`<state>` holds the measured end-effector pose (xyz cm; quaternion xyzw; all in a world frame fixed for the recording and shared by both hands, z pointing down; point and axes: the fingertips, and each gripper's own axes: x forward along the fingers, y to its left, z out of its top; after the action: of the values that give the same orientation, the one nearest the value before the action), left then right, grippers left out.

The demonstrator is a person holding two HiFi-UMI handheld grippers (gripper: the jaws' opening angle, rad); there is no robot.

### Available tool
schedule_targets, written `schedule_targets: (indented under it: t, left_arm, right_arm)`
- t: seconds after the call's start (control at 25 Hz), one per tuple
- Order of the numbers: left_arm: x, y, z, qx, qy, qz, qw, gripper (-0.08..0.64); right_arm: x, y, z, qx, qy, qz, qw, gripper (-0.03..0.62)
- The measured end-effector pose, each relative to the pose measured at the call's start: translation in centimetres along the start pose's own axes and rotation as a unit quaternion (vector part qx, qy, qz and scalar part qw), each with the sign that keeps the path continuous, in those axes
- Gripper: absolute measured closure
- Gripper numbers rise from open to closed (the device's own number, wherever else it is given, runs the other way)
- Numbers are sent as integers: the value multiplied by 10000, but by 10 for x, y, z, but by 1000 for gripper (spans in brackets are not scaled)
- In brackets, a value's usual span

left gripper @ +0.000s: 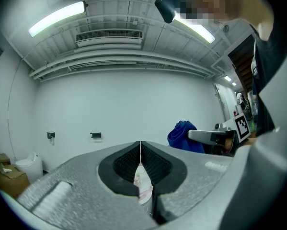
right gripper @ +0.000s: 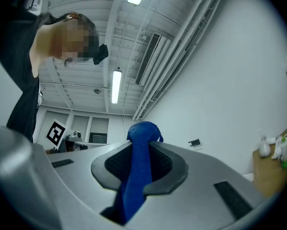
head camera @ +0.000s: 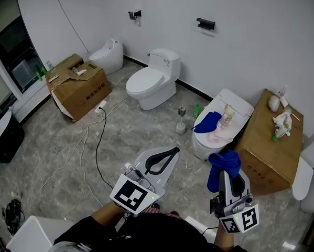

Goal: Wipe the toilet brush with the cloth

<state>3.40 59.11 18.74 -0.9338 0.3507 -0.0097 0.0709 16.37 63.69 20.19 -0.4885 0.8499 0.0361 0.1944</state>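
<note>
Blue cloth (head camera: 224,164) sits pinched in the right gripper (right gripper: 142,145); the left gripper (left gripper: 141,150) is closed tight on nothing. Wiping looks unstarted: the brush (head camera: 181,127), likely the small white thing on the floor (head camera: 141,140), stands well apart from both.

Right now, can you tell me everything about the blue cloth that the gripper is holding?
The blue cloth is deep royal blue, soft and nubbly like a towel or a microfibre rag. It is bunched into a thick strand and pinched in the right gripper, whose dark ribbed jaws are shut on it. A rounded wad pokes out past the jaw tips and flops over. The rest trails back inside the gripper. Only the gripper touches it; it is held up in the air.
</note>
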Motion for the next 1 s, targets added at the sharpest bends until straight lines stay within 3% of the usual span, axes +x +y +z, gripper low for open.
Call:
schedule_targets:
  t: [0.56, 1.0]
  left_arm:
    - [11, -18, -4, -76, 60, -72, 9999, 555]
    - [26, 17, -8, -19, -40, -175, 9998, 555]
  right_arm:
    - [-23, -18, -4, 89, 27, -158, 9998, 526]
    - [14, -24, -12, -15, 40, -234, 9997, 526]
